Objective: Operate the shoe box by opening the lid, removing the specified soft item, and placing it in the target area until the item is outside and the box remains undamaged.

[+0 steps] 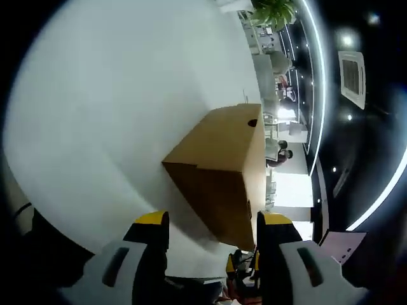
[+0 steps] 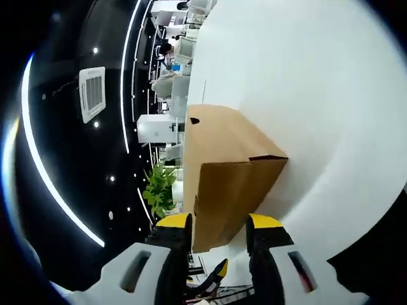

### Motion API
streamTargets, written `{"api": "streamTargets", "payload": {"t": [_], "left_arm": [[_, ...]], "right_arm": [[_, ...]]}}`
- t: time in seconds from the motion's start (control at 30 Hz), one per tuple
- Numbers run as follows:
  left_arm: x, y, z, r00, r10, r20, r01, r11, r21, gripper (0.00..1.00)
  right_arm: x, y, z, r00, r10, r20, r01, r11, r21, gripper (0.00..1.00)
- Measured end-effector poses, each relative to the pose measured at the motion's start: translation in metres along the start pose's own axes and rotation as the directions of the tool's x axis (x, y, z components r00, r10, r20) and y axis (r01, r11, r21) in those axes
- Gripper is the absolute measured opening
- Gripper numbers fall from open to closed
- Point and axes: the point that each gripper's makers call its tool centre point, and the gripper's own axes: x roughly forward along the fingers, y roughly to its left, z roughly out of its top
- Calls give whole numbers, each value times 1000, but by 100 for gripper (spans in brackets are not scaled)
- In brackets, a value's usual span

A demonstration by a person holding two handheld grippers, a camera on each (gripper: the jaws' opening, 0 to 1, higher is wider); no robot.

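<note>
1. A closed brown shoe box (image 1: pixel 222 168) sits on a white table (image 1: pixel 108 95), seen rolled sideways in the left gripper view; an open-plan room with a potted plant (image 1: pixel 275 11) lies beyond the table's far edge.
2. The left gripper (image 1: pixel 213 232) hangs just short of the box's near corner, its yellow-tipped jaws standing apart with nothing between them.
3. In the right gripper view the same box (image 2: pixel 229 165) fills the middle of the frame, and the right gripper (image 2: pixel 217 235) waits near its end panel, jaws likewise spread and empty.
4. A small round hole (image 2: pixel 194 121) marks the far end face; the lid appears fully seated, its edge running along the upper part of the box.
5. The soft item is judged to be inside the box, hidden from both cameras; the target area cannot be made out.
6. The step in hand looks like the approach to lifting the lid. It is best done by steadying the base with one gripper while the other takes the lid's lip shallowly.
7. The lift should go straight up and evenly, since squeezing the thin cardboard wall or prying at one corner could crease or tear the box.
</note>
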Motion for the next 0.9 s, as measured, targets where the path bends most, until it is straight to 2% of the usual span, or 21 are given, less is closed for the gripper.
{"api": "streamTargets", "payload": {"t": [0.13,0.2,0.27,0.5,0.7,0.8,0.9], "left_arm": [[2,-5,2,1000,-21,11,21,1000,-10,58],[3,-6,3,1000,-22,6,22,1000,0,57],[4,-6,5,1000,-22,9,22,1000,0,57],[7,-4,12,1000,-20,13,20,1000,2,57],[11,-9,16,999,-39,11,38,999,36,56],[12,-6,17,999,-29,18,28,999,32,54],[11,-1,18,1000,-4,17,4,999,39,50]], "right_arm": [[-1,9,3,998,52,23,-52,998,21,40],[-3,14,10,995,71,69,-75,996,46,42],[-6,4,21,993,54,101,-63,995,83,42],[-1,-2,23,994,37,99,-46,995,89,41],[3,-3,25,995,33,94,-41,996,85,40],[6,-4,25,996,24,91,-32,995,91,38],[8,-7,26,996,14,87,-22,996,85,31]]}}
